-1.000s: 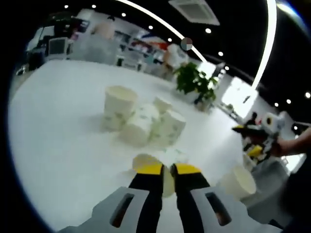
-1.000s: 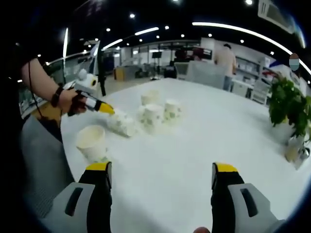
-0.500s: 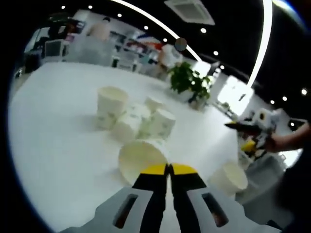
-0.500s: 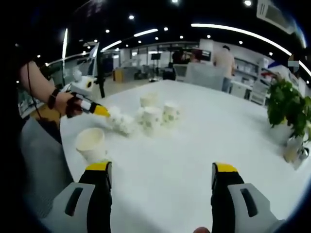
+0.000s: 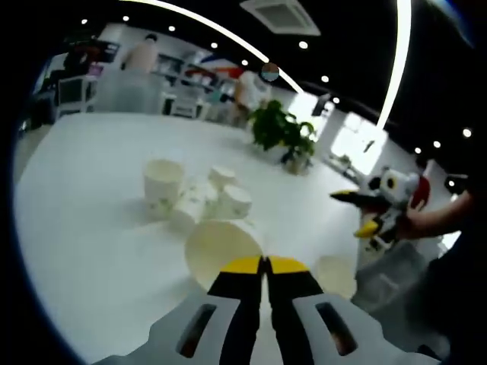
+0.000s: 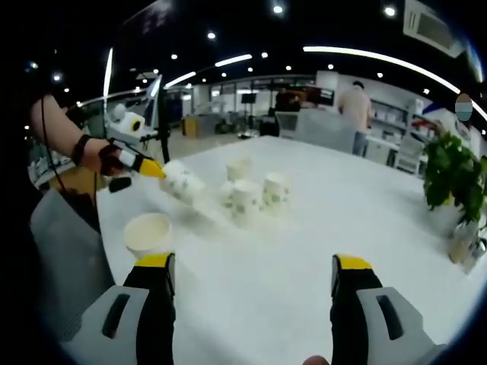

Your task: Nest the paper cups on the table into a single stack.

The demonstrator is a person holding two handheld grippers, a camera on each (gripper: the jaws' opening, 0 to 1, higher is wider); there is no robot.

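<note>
My left gripper (image 5: 264, 265) is shut on the rim of a white paper cup (image 5: 215, 250), held tilted above the white table (image 5: 84, 228) with its mouth toward the camera. In the right gripper view the left gripper (image 6: 151, 169) holds the same cup (image 6: 183, 183) in the air. Behind it stand an upright cup (image 5: 162, 187) and a cluster of cups (image 5: 232, 201), seen again as a cluster (image 6: 245, 199). One cup (image 6: 148, 233) stands alone near the table's edge. My right gripper (image 6: 253, 266) is open and holds nothing; it also appears held in a hand (image 5: 356, 213).
A potted plant (image 5: 281, 131) stands at the table's far side, and shows at the right as a plant (image 6: 453, 179). The lone cup (image 5: 335, 274) sits close to the table edge. People and desks are in the background.
The left gripper has closed on the cup's rim and lifted it off the table. The right gripper stays open and has hardly moved.
</note>
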